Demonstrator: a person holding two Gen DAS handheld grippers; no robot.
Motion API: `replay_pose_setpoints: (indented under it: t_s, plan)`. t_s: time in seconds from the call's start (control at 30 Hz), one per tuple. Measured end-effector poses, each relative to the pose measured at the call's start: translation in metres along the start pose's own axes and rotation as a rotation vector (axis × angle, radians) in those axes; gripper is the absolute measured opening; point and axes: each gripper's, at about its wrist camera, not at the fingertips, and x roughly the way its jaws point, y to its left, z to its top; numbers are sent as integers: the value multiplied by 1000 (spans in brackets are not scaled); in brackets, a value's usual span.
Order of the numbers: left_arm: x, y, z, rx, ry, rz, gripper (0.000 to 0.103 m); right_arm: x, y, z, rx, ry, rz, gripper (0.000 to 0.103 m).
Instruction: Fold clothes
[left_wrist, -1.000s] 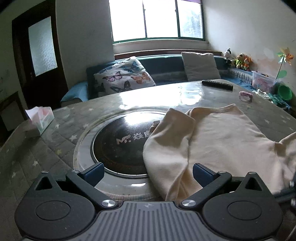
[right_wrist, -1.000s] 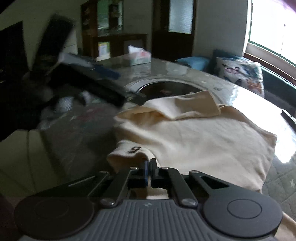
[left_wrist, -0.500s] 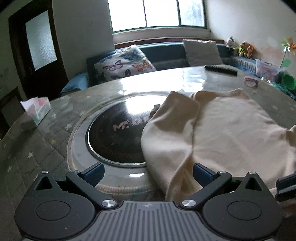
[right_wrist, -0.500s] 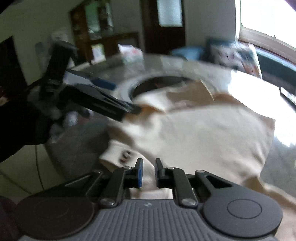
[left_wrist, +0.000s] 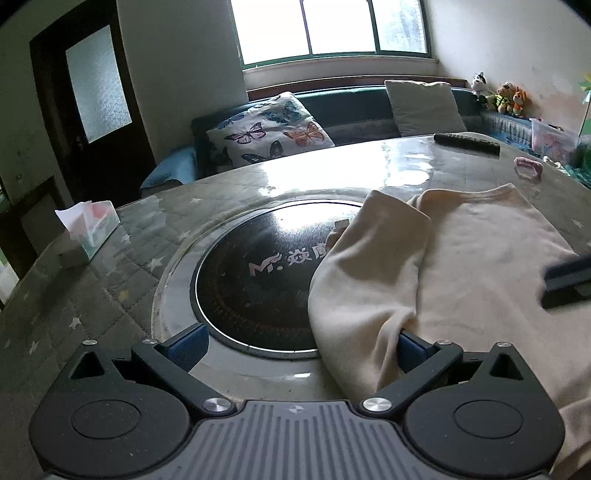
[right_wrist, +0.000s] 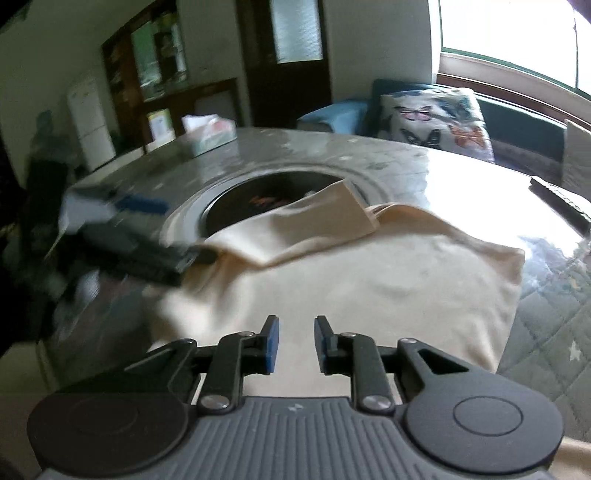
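Observation:
A cream sweater (left_wrist: 472, 266) lies on the round table, with one sleeve (left_wrist: 369, 273) folded over its left side. It also shows in the right wrist view (right_wrist: 369, 288). My left gripper (left_wrist: 295, 343) is wide open at the sleeve's near edge, and the cloth drapes over its right finger. My right gripper (right_wrist: 295, 345) is partly open just above the sweater's near part and holds nothing. The left gripper also shows blurred at the left of the right wrist view (right_wrist: 147, 254).
A black induction plate (left_wrist: 258, 273) sits in the table's middle, partly under the sleeve. A tissue box (left_wrist: 88, 232) stands at the left. A remote (left_wrist: 467, 142) and a pink ring (left_wrist: 528, 166) lie at the far right. A sofa with cushions (left_wrist: 269, 133) is behind.
My right gripper has opened and let go of the sweater's hem, then moved over the cloth. My left gripper has moved closer, and the sleeve edge now lies over its right finger.

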Motion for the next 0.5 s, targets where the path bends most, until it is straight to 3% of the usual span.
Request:
replay_pose_setpoints:
  t_s: [0.23,0.5]
  plan:
    - [-5,3,-1,-14,0,-2,103,61,-38,46,120,-12,-25,20]
    - [-12,12,-1,-12,-20,-10,103,118,-63,66,218,18,-75,23]
